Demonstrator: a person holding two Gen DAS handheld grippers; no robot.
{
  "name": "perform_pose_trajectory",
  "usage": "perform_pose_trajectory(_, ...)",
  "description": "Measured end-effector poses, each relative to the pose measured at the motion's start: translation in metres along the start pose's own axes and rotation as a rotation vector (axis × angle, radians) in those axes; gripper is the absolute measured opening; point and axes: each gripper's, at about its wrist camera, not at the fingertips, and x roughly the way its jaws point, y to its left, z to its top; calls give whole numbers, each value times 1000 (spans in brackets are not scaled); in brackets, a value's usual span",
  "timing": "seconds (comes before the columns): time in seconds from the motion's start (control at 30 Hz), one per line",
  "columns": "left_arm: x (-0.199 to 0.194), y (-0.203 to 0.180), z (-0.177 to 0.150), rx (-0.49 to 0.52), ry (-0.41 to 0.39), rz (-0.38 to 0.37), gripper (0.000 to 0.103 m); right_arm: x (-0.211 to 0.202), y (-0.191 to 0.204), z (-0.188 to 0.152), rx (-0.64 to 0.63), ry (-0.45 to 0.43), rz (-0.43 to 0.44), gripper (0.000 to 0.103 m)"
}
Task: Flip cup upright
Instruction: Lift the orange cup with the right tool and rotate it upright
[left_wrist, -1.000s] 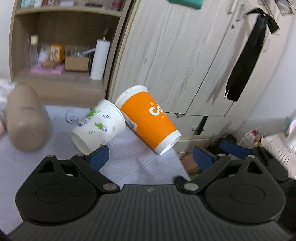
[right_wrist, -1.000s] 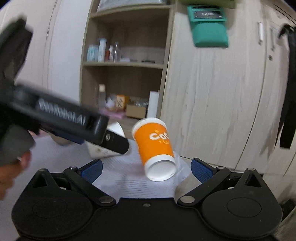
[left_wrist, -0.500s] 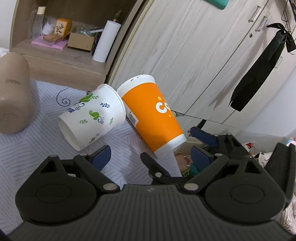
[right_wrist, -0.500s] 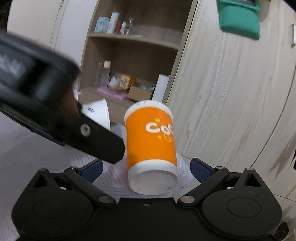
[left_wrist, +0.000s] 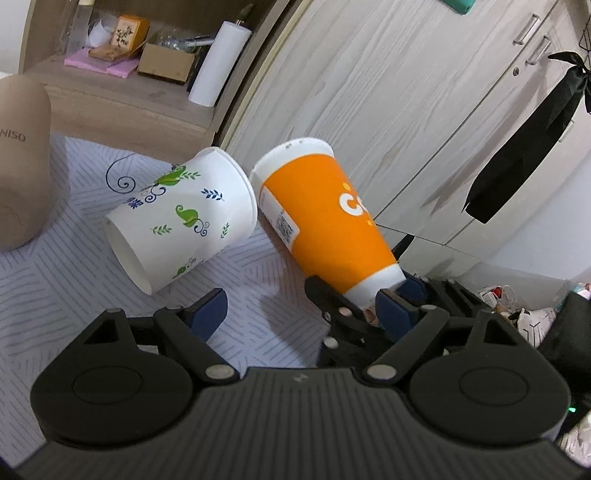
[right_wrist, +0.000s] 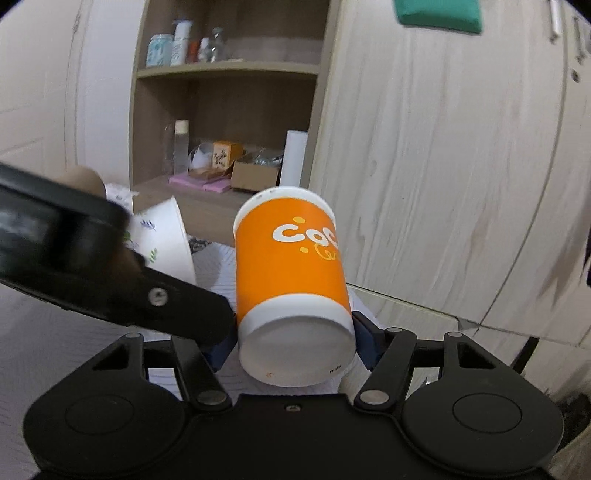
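Note:
An orange paper cup (right_wrist: 291, 266) lies on its side on the patterned cloth, base toward me; it also shows in the left wrist view (left_wrist: 325, 218). My right gripper (right_wrist: 295, 341) is shut on the cup's white base, one blue pad on each side. A white cup with leaf prints (left_wrist: 181, 218) lies on its side just left of the orange one, its rim against the orange cup's lid end. My left gripper (left_wrist: 299, 314) is open and empty, hovering in front of both cups.
A tan Miniso bottle (left_wrist: 22, 162) stands at the left on the cloth (left_wrist: 66, 273). A wooden wardrobe (left_wrist: 369, 92) and a shelf unit (left_wrist: 122, 92) with boxes and a paper roll stand behind. The table edge drops off at the right, with clutter on the floor.
My right gripper moved in and closed on the orange cup's base. My left gripper moved closer to the cups and stayed open.

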Motion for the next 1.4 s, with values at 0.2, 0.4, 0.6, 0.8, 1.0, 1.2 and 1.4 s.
perform_pose_trajectory(0.2,-1,-3,-2,4,16,-20,87,-18,13,-8,53,51,-3,70)
perform_pose_trajectory(0.4,-3,0,-1,-9,24,-51,87,-26,9,-6,115,70,17,70)
perform_pose_trajectory(0.6,0,4,-4,-43,65,-95,87,-35,13,-13,180,107,28,70)
perform_pose_trajectory(0.8,-1,3,-10,-45,89,-122,83,-46,18,-18,252,160,36,70)
perform_pose_trajectory(1.0,-5,-1,-17,-13,127,-152,70,-58,27,-23,295,197,45,70)
perform_pose_trajectory(1.2,-16,-2,-22,46,146,-155,69,-66,30,-23,328,233,67,71)
perform_pose_trajectory(1.4,-31,2,-23,83,175,-172,69,-77,40,-22,340,249,110,75)
